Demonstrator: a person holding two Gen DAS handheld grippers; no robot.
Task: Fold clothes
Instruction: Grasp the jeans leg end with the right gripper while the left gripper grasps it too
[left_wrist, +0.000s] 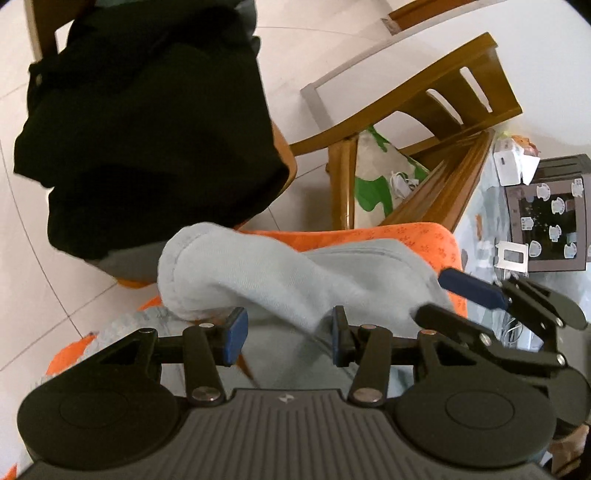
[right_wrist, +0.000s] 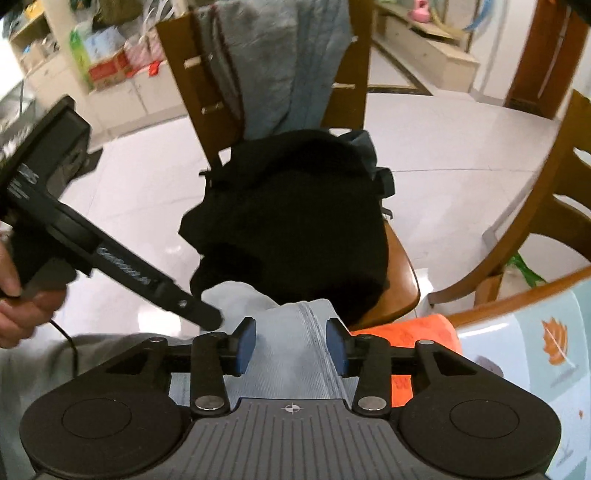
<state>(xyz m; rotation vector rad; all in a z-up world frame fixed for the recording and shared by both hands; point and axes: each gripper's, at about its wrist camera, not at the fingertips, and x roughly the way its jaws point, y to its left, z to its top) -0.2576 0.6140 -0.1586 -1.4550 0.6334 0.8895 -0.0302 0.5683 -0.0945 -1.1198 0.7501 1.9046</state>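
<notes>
A light grey garment (left_wrist: 295, 273) lies bunched on an orange patterned cloth (left_wrist: 424, 236). My left gripper (left_wrist: 290, 338) is open, its blue pads apart with a raised fold of the grey fabric passing between and over them. My right gripper (left_wrist: 436, 295) comes in from the right at the garment's edge, its fingers apart. In the right wrist view, my right gripper (right_wrist: 291, 345) is open astride a stitched seam of the grey garment (right_wrist: 291, 321). The left gripper (right_wrist: 210, 319), held by a hand (right_wrist: 18, 295), touches the cloth at the left.
A pile of black clothes (left_wrist: 147, 129) (right_wrist: 295, 221) sits on a wooden chair seat (right_wrist: 402, 280) just beyond. A blue-grey garment (right_wrist: 288, 55) hangs on that chair's back. Another wooden chair (left_wrist: 424, 110) stands to the right, beside a table with a leaf-print cover (right_wrist: 535, 350).
</notes>
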